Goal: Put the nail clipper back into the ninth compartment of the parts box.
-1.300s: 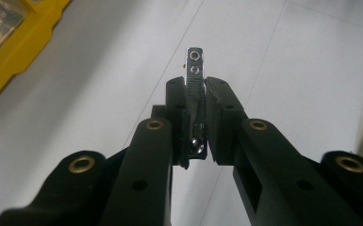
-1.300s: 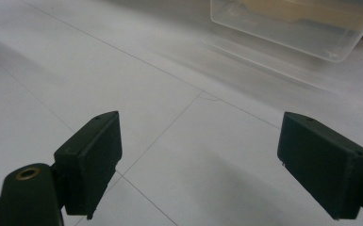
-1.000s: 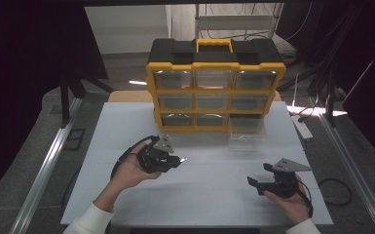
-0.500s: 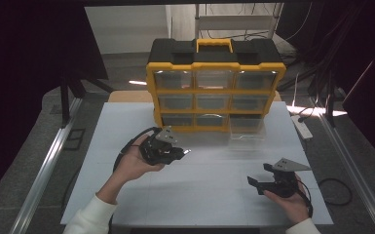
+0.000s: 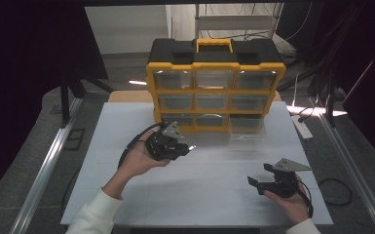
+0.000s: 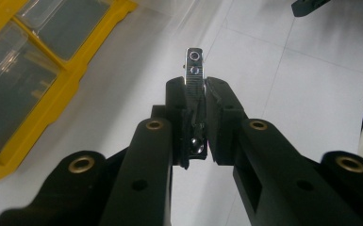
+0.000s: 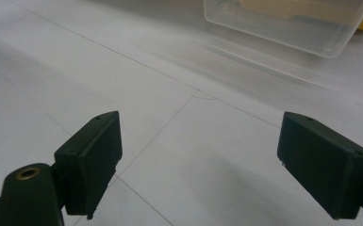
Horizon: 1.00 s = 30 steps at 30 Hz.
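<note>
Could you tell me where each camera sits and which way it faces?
High view: above the person's side, looking forward and down on the white table and yellow drawer cabinet; both forearms, left tool, right tool.
Left gripper view: on the left tool, looking along jaws shut on a metal strip.
Right gripper view: on the right tool, open, facing a clear drawer.
Shared: all show the table; high and left views show the cabinet.

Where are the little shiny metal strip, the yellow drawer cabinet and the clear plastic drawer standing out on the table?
metal strip (image 6: 194,70), left gripper view, its ridged upper end.
yellow drawer cabinet (image 5: 215,91), high view, a yellow front rail.
clear plastic drawer (image 7: 283,23), right gripper view, its front wall.
</note>
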Motion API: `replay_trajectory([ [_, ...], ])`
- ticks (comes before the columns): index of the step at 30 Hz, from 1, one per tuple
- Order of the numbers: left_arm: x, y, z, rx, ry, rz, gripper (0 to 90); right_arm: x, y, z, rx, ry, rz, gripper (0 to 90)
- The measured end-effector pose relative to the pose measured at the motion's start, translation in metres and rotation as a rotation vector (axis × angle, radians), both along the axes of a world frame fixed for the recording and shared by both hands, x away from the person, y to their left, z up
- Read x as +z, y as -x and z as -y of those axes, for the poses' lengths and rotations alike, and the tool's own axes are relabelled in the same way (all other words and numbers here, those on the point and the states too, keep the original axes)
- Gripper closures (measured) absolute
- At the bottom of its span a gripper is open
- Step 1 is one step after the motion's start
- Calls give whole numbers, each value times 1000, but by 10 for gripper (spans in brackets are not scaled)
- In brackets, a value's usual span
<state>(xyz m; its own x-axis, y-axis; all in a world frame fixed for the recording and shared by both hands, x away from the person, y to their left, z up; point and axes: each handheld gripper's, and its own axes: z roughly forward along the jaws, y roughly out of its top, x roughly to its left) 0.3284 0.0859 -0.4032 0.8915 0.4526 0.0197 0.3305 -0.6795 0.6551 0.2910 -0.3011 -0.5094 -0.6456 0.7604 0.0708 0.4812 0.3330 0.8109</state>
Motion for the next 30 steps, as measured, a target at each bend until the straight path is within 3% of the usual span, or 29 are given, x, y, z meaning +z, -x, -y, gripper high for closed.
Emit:
replay_trajectory([
  [15, 10, -11, 14, -12, -4, 15, 800, -1, -1, 1, 2, -14, -11, 151],
  [30, 10, -23, 29, -20, -25, 3, 800, -1, -1, 1, -5, -10, -8, 152],
])
